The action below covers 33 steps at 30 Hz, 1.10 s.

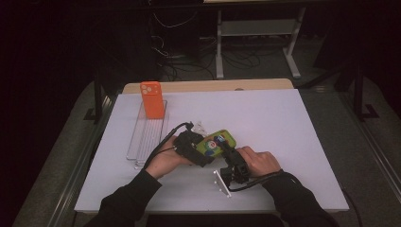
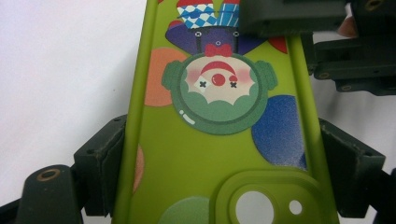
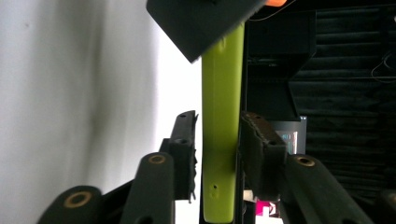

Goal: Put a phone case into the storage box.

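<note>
Phone case (image 2: 219,154) — lime green, matte, rounded edges, clown print — clamped across its width by left jaws, edge pinched between right jaws.

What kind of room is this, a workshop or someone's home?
Most likely a lab or test workspace, not a home: a bare white table in a dark room, loose cables on the floor behind, and a metal stand.

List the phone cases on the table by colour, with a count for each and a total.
Green, with the clown print: 1, the green case held between the left gripper and the right gripper.
Orange: 1, the orange case upright in the clear rack.
Total: 2
</note>
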Each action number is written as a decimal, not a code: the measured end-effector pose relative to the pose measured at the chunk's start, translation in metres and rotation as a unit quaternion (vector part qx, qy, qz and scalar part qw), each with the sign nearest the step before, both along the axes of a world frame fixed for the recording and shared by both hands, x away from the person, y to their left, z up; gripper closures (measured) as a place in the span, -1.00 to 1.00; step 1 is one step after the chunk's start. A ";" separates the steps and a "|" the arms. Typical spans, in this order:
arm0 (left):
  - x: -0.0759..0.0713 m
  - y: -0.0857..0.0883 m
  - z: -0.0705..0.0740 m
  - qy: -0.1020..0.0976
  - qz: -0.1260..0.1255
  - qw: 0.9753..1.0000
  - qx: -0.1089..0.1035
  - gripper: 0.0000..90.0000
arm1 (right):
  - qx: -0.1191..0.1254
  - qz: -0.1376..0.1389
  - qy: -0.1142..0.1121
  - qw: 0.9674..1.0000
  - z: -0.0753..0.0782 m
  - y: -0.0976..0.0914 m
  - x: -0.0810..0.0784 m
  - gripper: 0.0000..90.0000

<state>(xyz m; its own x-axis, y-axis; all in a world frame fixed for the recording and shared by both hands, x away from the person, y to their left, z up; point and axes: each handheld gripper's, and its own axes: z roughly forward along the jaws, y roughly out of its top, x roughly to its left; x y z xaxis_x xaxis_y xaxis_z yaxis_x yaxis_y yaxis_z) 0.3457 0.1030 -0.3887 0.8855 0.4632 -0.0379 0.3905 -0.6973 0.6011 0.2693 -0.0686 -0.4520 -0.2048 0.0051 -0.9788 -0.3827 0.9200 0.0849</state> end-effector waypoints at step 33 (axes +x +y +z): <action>0.009 0.027 0.015 -0.034 0.007 0.998 -0.055 -1.00 | 0.198 -0.078 0.212 0.954 0.029 -0.022 0.017 0.68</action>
<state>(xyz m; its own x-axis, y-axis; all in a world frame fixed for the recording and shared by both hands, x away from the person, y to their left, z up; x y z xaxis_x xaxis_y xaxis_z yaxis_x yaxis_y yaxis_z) 0.3544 0.1296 -0.3732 0.8815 0.4713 -0.0284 0.3545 -0.6208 0.6992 0.2866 -0.0910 -0.4234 -0.5484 0.4192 -0.7235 -0.0980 0.8271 0.5534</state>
